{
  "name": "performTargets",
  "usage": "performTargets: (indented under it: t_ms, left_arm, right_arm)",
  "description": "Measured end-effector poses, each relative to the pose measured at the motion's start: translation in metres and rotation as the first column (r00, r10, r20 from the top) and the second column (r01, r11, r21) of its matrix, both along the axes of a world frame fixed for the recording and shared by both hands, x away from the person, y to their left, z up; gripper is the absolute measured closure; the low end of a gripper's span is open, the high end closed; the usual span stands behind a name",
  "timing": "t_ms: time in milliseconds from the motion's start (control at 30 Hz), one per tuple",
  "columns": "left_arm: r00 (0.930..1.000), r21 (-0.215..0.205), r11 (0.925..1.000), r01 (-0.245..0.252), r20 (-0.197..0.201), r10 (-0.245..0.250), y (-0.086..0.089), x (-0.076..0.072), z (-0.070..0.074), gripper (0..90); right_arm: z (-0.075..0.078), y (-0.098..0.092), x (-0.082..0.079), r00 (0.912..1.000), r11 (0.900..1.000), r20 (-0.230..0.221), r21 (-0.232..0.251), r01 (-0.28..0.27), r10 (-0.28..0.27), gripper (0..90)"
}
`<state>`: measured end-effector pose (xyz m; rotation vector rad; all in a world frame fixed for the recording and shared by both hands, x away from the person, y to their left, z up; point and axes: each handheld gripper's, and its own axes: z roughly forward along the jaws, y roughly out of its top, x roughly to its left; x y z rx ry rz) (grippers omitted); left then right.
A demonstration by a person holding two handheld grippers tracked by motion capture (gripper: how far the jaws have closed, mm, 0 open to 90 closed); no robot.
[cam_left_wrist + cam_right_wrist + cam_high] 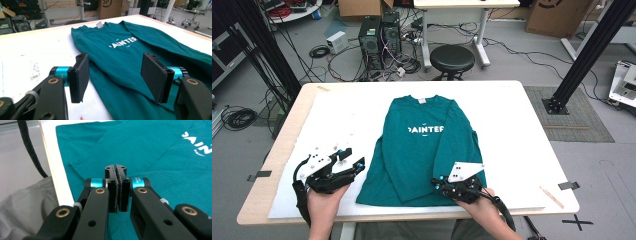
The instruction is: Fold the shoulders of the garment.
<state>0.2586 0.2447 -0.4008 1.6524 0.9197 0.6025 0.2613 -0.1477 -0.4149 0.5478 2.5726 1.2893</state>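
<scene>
**Teal shirt laid lengthwise on the tabletop, collar to the far edge**

A teal shirt [424, 145] is seen spread flat on the white tabletop [512, 125], a little left of its middle. Its long axis runs from the near edge to the far edge, with the collar and its white tag pointed away from the person and the hem lying close to the near edge. The white lettering on the chest is read upright from the person's side. Both long sleeves are folded inward over the body, so the outline is kept narrow and roughly rectangular.

The left hand-held gripper [354, 160] is held just left of the shirt's lower left edge, above bare tabletop. In the left gripper view its jaws are seen standing well apart, with nothing between them and the shirt's edge lying beyond.

The right hand-held gripper [435, 183] is placed over the shirt's lower right corner, near the hem. In the right gripper view its pads [119, 195] are seen pressed together; whether fabric is pinched between them cannot be told.
</scene>
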Motion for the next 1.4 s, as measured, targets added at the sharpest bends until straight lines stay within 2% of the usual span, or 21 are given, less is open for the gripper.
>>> performTargets:
  t_ms: [200, 233, 300, 400, 433, 467, 567, 633, 700, 767, 833, 867, 967, 1033, 1100, 1133, 1167, 1233, 1267, 1300, 1400]
  left_arm:
    - [1.0000, 0.005, 1.0000, 0.007, -0.003, -0.007, -0.003, 0.001, -0.001, 39.9]
    - [0.9999, 0.006, 0.9999, 0.013, -0.005, -0.013, -0.003, 0.001, -0.001, 39.9]
    - [0.9999, 0.005, 0.9999, 0.013, -0.008, -0.013, -0.004, 0.001, -0.001, 39.9]
    - [0.9999, 0.004, 0.9999, 0.010, -0.007, -0.010, -0.003, 0.001, -0.002, 39.9]
    - [0.9999, 0.003, 0.9999, 0.011, -0.011, -0.011, -0.002, 0.001, -0.002, 39.9]
    - [0.9999, 0.005, 0.9999, 0.009, -0.011, -0.009, -0.002, 0.001, -0.002, 39.9]
    - [0.9999, 0.008, 0.9999, 0.009, -0.009, -0.009, -0.002, 0.001, -0.002, 39.9]
    - [0.9999, 0.006, 0.9999, 0.010, -0.009, -0.010, -0.004, 0.002, -0.002, 39.9]
    - [0.9999, 0.007, 0.9999, 0.011, -0.013, -0.011, -0.005, 0.001, -0.002, 39.9]
    - [0.9998, 0.016, 0.9998, 0.008, -0.016, -0.007, -0.006, 0.002, -0.003, 39.8]
    - [0.9998, 0.016, 0.9999, 0.005, -0.022, -0.004, -0.007, 0.002, -0.003, 39.8]
    - [0.9996, 0.018, 0.9998, 0.002, -0.026, -0.001, -0.008, 0.002, -0.005, 39.7]
    - [0.9995, 0.024, 0.9997, 0.003, -0.033, -0.002, -0.009, 0.001, -0.006, 39.6]
    - [0.9992, 0.033, 0.9995, -0.003, -0.039, 0.004, -0.010, 0.000, -0.008, 39.6]
    - [0.9991, 0.036, 0.9994, -0.005, -0.041, 0.007, -0.010, 0.000, -0.009, 39.7]
    - [0.9992, 0.036, 0.9993, -0.010, -0.039, 0.011, -0.010, 0.000, -0.009, 39.6]
    - [0.9993, 0.038, 0.9992, -0.009, -0.036, 0.011, -0.010, 0.000, -0.010, 39.6]
    - [0.9994, 0.042, 0.9991, -0.010, -0.033, 0.011, -0.010, 0.000, -0.011, 39.3]
    - [0.9993, 0.044, 0.9989, -0.012, -0.034, 0.014, -0.009, 0.000, -0.011, 39.3]
    - [0.9994, 0.043, 0.9990, -0.012, -0.031, 0.013, -0.009, 0.000, -0.011, 39.2]
    - [0.9993, 0.043, 0.9989, -0.019, -0.032, 0.020, -0.006, 0.000, -0.012, 38.5]
  right_arm:
    - [-0.006, 0.006, 0.003, 0.9997, 1.000, -0.020, -0.018, -0.011, 0.010, 89.5]
    - [-0.007, 0.008, 0.005, 0.9994, 1.000, -0.031, -0.016, -0.017, 0.016, 84.1]
    - [-0.007, 0.008, 0.007, 0.9989, 1.000, -0.035, 0.002, -0.030, 0.030, 78.7]
    - [-0.003, 0.005, 0.008, 0.9989, 0.999, -0.041, 0.026, -0.019, 0.020, 77.8]
    - [-0.001, 0.001, 0.007, 0.9989, 0.999, -0.046, 0.031, -0.009, 0.010, 77.8]
    - [0.005, -0.008, 0.010, 0.9997, 0.998, -0.019, 0.055, 0.016, -0.015, 74.2]
    - [0.010, -0.019, 0.013, 0.9985, 0.996, -0.022, 0.075, 0.052, -0.050, 73.6]
    - [0.017, -0.040, 0.018, 0.9914, 0.985, -0.012, 0.109, 0.131, -0.130, 68.2]
    - [0.019, -0.047, 0.020, 0.9883, 0.981, -0.003, 0.120, 0.152, -0.153, 65.8]
    - [0.024, -0.066, 0.024, 0.9737, 0.964, 0.007, 0.145, 0.224, -0.228, 62.4]
    - [0.025, -0.073, 0.025, 0.9697, 0.959, 0.017, 0.154, 0.238, -0.244, 61.0]
    - [0.026, -0.085, 0.026, 0.9547, 0.944, 0.020, 0.160, 0.290, -0.297, 56.5]
    - [0.024, -0.102, 0.027, 0.9312, 0.920, 0.026, 0.166, 0.355, -0.364, 52.2]
    - [0.022, -0.113, 0.029, 0.9183, 0.909, 0.041, 0.170, 0.382, -0.394, 50.5]
    - [0.021, -0.116, 0.029, 0.9136, 0.903, 0.038, 0.173, 0.393, -0.405, 49.7]
    - [0.020, -0.127, 0.030, 0.8970, 0.886, 0.043, 0.181, 0.426, -0.440, 48.9]
    - [0.020, -0.127, 0.030, 0.8970, 0.886, 0.043, 0.181, 0.426, -0.440, 48.9]
    - [0.020, -0.139, 0.034, 0.8811, 0.869, 0.042, 0.194, 0.455, -0.471, 46.3]
    - [0.020, -0.139, 0.034, 0.8811, 0.869, 0.042, 0.194, 0.455, -0.471, 46.3]
    - [0.020, -0.146, 0.037, 0.8717, 0.859, 0.039, 0.199, 0.472, -0.489, 44.2]
    - [0.019, -0.152, 0.043, 0.8583, 0.844, 0.032, 0.206, 0.496, -0.512, 41.0]
